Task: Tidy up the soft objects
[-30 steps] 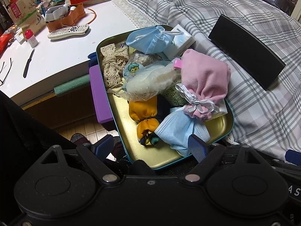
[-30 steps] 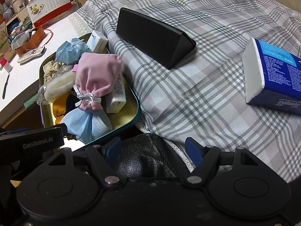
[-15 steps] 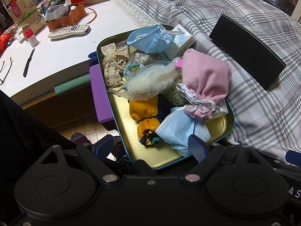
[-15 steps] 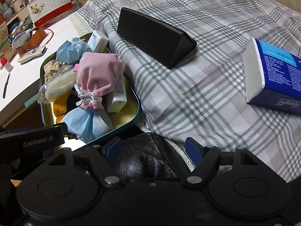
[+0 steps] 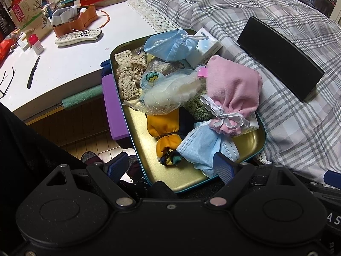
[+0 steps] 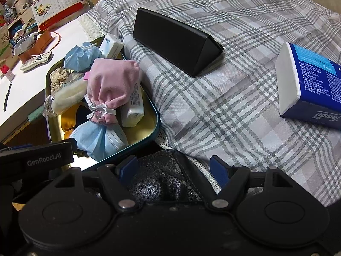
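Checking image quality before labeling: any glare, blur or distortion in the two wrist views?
Left wrist: sharp, strong fisheye bend, soft glare on the gold tray, white table near blown out. Right wrist: sharp, plaid cover curves at edges, dark corners.

A remote control (image 5: pixel 78 36) is lying on the white table (image 5: pixel 64 64) at the upper left, near a knife (image 5: pixel 33 72). A black case (image 6: pixel 177 40) is resting on the plaid bedspread (image 6: pixel 234 106), and a tissue pack (image 6: pixel 309 85) is sitting at the right edge.
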Motion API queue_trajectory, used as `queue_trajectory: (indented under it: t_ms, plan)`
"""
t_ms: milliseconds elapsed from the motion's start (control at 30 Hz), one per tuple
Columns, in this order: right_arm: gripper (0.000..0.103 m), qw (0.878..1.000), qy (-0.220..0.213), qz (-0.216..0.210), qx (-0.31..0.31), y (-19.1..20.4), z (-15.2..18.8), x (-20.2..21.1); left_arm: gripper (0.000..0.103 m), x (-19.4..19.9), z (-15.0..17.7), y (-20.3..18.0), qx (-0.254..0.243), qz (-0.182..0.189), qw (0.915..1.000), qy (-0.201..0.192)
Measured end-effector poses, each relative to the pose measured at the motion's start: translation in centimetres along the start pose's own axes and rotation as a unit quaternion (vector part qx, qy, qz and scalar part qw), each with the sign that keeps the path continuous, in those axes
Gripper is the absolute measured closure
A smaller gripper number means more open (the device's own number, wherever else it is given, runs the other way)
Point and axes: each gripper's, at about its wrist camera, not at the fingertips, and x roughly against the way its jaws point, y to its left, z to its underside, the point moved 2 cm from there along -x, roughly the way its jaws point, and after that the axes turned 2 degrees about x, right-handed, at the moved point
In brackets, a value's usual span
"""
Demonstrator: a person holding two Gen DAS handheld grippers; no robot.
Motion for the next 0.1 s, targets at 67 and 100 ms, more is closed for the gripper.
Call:
queue_trajectory:
  t_ms: [67,100]
  plan:
    - [0.029,1.0,0.0,0.0,0.0,0.02,-0.02,-0.01,0.021,0.03,0.01,-0.02,-0.001,0.002,1.0,0.0]
    - [0.029,1.0,0.0,0.0,0.001,0.05,0.05,-0.01,0.021,0.03,-0.01,-0.05,-0.001,0.003,1.0,0.0]
